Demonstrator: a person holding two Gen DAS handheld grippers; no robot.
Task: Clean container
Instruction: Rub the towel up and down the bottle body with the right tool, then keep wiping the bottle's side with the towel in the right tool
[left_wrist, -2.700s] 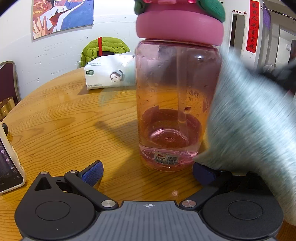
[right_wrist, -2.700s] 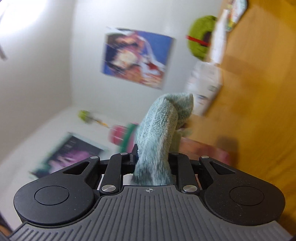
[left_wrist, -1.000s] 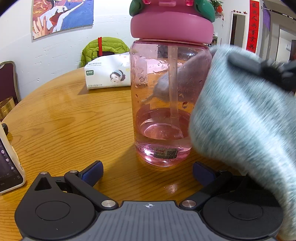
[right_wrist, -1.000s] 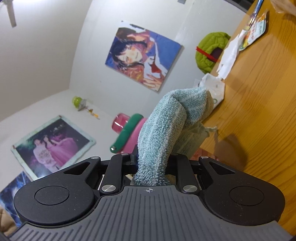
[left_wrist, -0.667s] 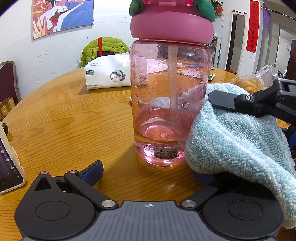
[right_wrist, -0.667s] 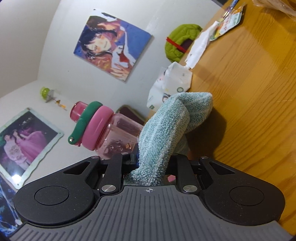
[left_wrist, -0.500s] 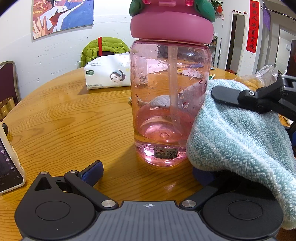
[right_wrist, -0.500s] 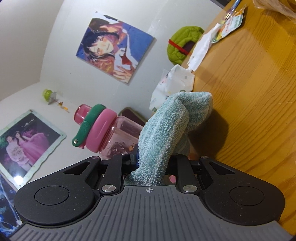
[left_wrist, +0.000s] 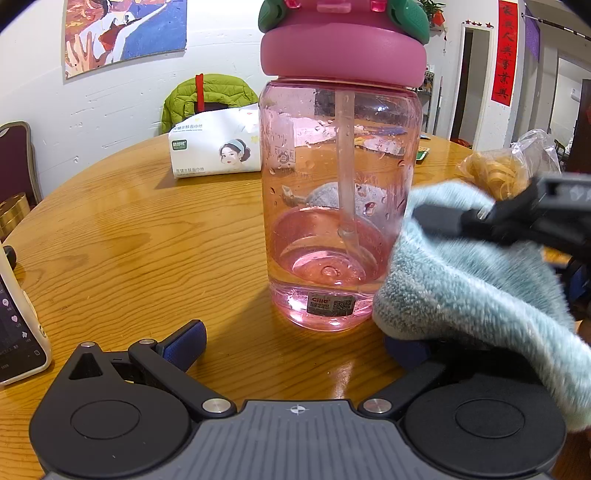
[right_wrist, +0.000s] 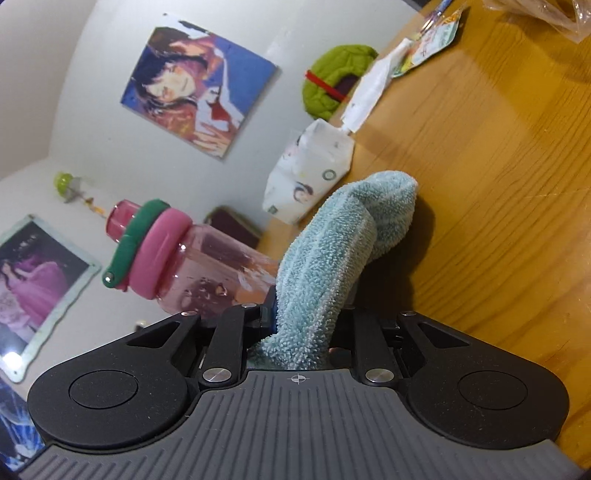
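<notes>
Fluffy teal towel (left_wrist: 476, 291) lowered against clear pink bottle (left_wrist: 340, 206), pinched in right claw (right_wrist: 306, 325), left claw (left_wrist: 295, 347) wide.

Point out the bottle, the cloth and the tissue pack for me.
bottle (left_wrist: 306, 184): left wrist view, clear pink body.
cloth (right_wrist: 325, 266): right wrist view, folded middle.
tissue pack (left_wrist: 214, 151): left wrist view, printed front.

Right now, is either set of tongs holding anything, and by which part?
The right tongs pinch the blue towel near one bunched end. The left tongs hold nothing; they stand open before the pink bottle.
</notes>
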